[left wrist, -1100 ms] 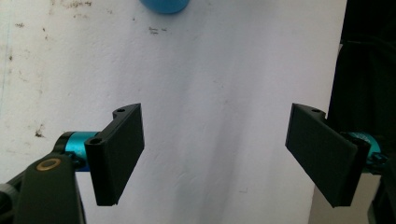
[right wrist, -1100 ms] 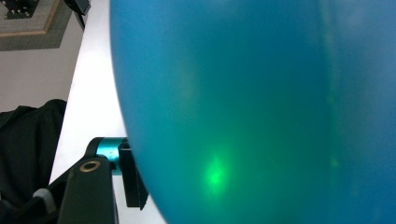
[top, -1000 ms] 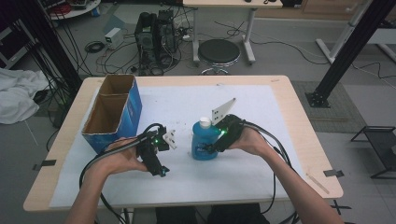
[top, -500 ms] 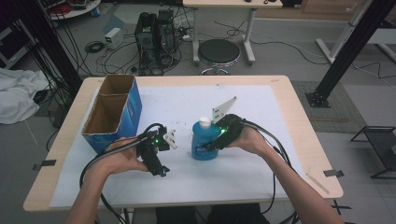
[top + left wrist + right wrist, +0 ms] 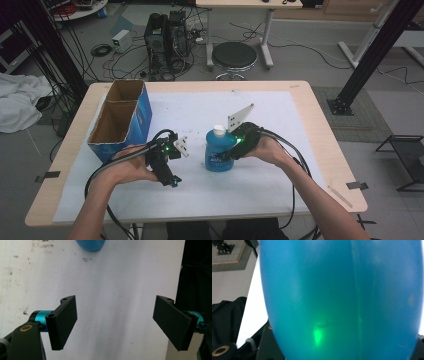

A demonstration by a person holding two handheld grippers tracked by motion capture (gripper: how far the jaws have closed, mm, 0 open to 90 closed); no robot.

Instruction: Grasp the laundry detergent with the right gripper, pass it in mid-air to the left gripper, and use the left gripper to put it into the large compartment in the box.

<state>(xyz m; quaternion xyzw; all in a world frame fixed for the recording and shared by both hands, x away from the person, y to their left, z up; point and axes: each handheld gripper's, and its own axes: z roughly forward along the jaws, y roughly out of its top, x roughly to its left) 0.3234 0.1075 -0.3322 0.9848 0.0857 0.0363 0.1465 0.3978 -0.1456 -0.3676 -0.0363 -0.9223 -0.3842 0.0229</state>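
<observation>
The bottle (image 5: pixel 218 150), blue w/ a white cap, is seen upright on the white mat (image 5: pixel 280 190), roughly mid-table, just left of the right gripper (image 5: pixel 234 148). That gripper is set against the bottle's right side at about mid-height. In the right gripper view the blue body (image 5: pixel 342 297) sits right up against the camera, between the jaws, whose bases are glimpsed at the bottom corners. Contact is judged likely, but whether the jaws are actually pressed onto the bottle can't be told: the pads are hidden behind it.

The left gripper (image 5: pixel 170 175) is held low over the mat, apart from the bottle, to its left. In the left gripper view its jaws are spread wide w/ nothing between them, bare mat below, and the bottle's base (image 5: pixel 90 244) is seen ahead at the top edge.

A cardboard box (image 5: pixel 120 120), open-topped w/ blue sides and two compartments, stands at the table's left, well apart from the bottle. Both compartments appear empty, as far as can be seen.

Progress, as judged: early. The reach to the bottle is done or nearly so; a firm grip isn't confirmed. The bottle hasn't been lifted, and nothing has been placed in the box. If the box is the goal, then grip, lift, carry and drop are all left.
</observation>
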